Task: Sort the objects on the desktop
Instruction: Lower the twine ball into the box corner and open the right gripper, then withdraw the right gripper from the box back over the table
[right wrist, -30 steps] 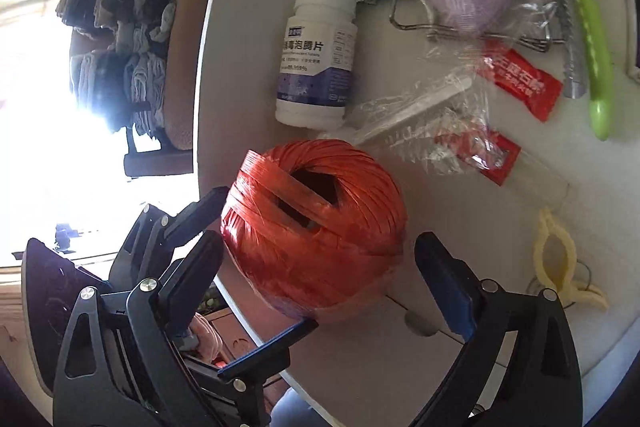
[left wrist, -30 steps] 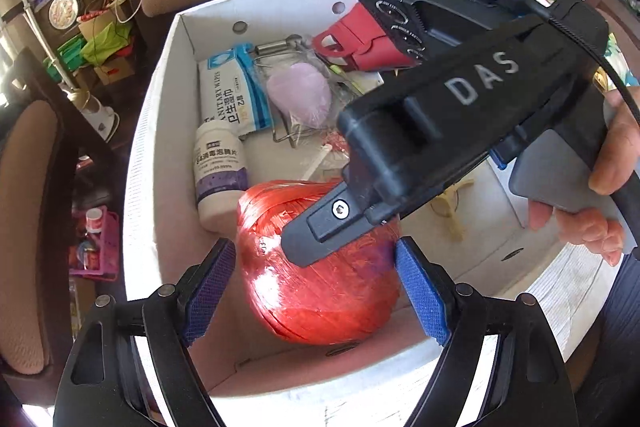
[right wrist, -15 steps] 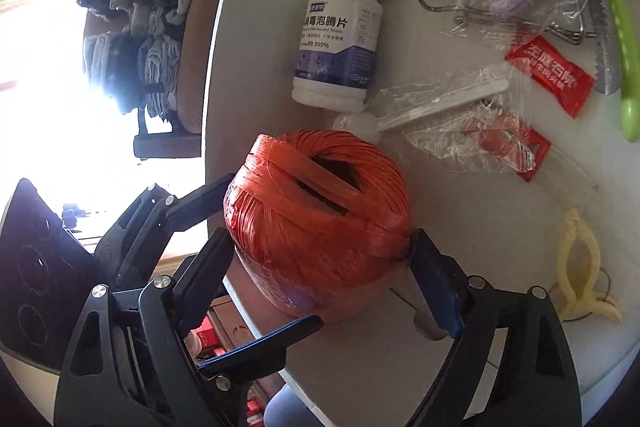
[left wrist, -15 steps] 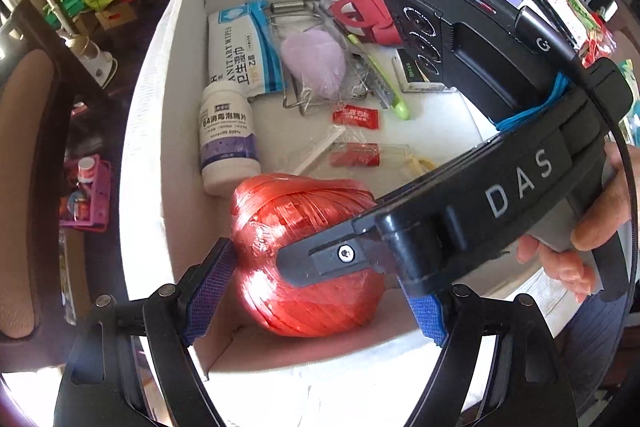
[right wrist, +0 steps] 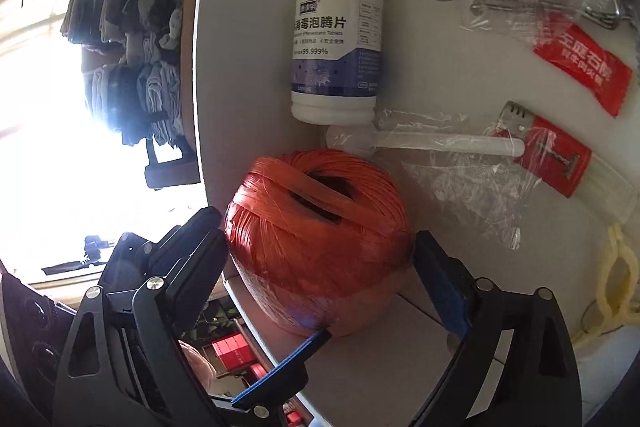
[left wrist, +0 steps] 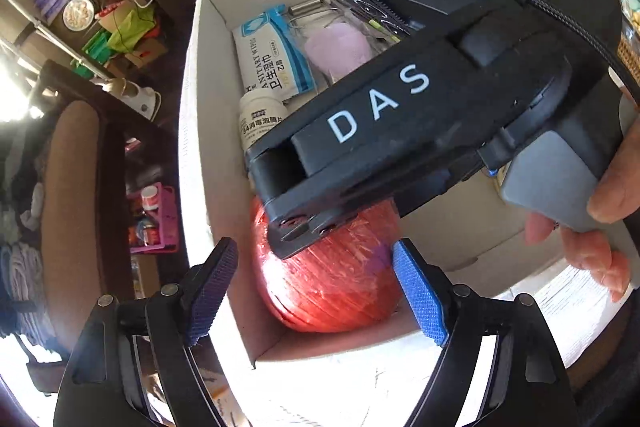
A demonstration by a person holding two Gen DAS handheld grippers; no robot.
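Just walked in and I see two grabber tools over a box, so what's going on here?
A person is sorting desktop clutter in a white cardboard box with a handheld gripper in each hand. The right gripper has its fingers on both sides of a red ball of twine sitting in the box's near corner, apparently gripping it. The left gripper is open, just outside that corner. A white tablet bottle and a wipes packet lie farther in.

A glossy orange-red ball of plastic twine (right wrist: 320, 239) sits in the white cardboard box (left wrist: 192, 131) by a white bottle with purple-blue label (right wrist: 338, 47), red sachets (right wrist: 580, 63) and blue gripper pads (left wrist: 418, 293).
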